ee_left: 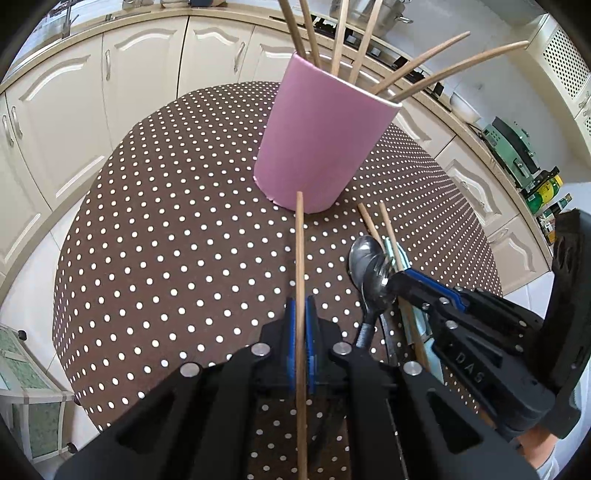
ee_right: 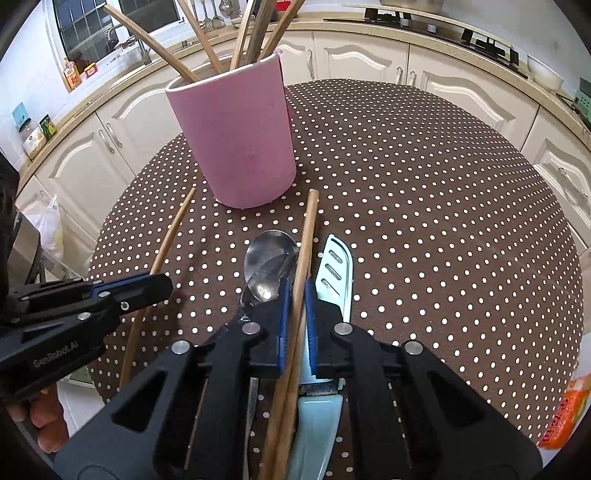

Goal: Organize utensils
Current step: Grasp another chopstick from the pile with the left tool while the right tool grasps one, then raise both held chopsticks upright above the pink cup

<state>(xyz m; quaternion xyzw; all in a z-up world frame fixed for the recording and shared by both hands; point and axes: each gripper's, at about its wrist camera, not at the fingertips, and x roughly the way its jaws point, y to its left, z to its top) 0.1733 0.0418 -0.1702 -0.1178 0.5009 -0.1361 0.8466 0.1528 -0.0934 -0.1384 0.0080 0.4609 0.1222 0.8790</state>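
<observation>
A pink cup (ee_left: 317,144) (ee_right: 236,140) stands upright on the brown dotted table (ee_left: 166,240) (ee_right: 424,221), holding several wooden chopsticks. My left gripper (ee_left: 301,301) (ee_right: 166,284) is shut on one wooden chopstick (ee_left: 300,236) (ee_right: 173,229), which points toward the cup's base. My right gripper (ee_right: 296,284) (ee_left: 393,275) is shut on a pair of chopsticks (ee_right: 308,229) (ee_left: 386,225), just short of the cup. Beside them on the table lie a metal spoon (ee_right: 269,258) (ee_left: 365,266) to the left and a light blue knife (ee_right: 336,266) to the right, partly under the fingers.
Cream kitchen cabinets (ee_left: 140,81) (ee_right: 461,92) curve around the round table. A cooktop (ee_right: 443,26) sits on the counter behind. An orange packet (ee_right: 561,417) lies off the table's right edge. A green glass box (ee_left: 26,391) stands beyond the left edge.
</observation>
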